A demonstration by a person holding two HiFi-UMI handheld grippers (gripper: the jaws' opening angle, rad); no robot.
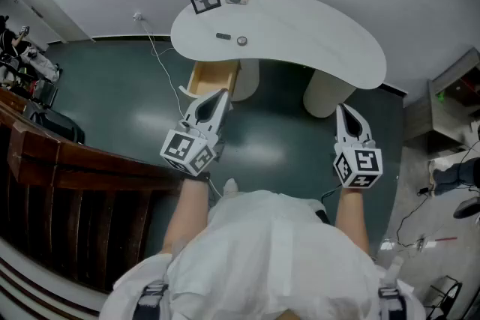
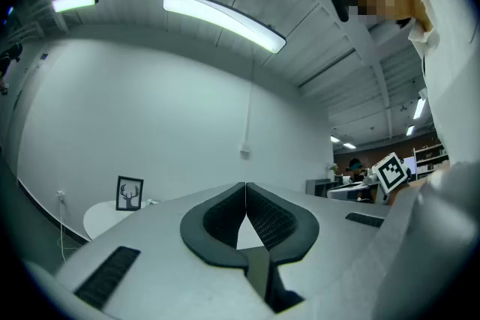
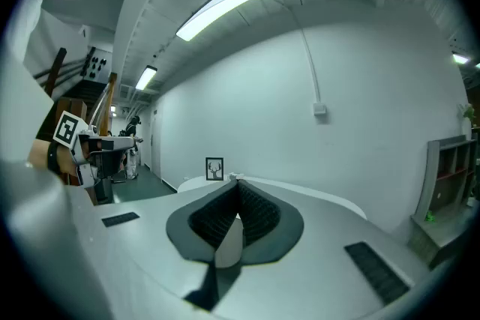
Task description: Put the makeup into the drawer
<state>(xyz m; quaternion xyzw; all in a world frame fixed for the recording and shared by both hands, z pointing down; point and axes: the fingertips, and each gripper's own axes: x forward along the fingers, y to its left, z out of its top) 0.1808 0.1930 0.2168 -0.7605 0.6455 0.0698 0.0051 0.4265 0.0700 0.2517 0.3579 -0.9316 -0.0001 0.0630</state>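
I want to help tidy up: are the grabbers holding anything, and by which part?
Nothing is held. The left gripper and right gripper are both shut with nothing between the jaws; the makeup lies on the table.

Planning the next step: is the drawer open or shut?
Open: the drawer juts out from under the table, its wooden inside showing.

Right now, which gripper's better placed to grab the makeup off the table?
Left, probably. The left gripper sits at the open drawer, just below the two makeup items on the table. The right gripper is off by the far pedestal. Both shut, empty.
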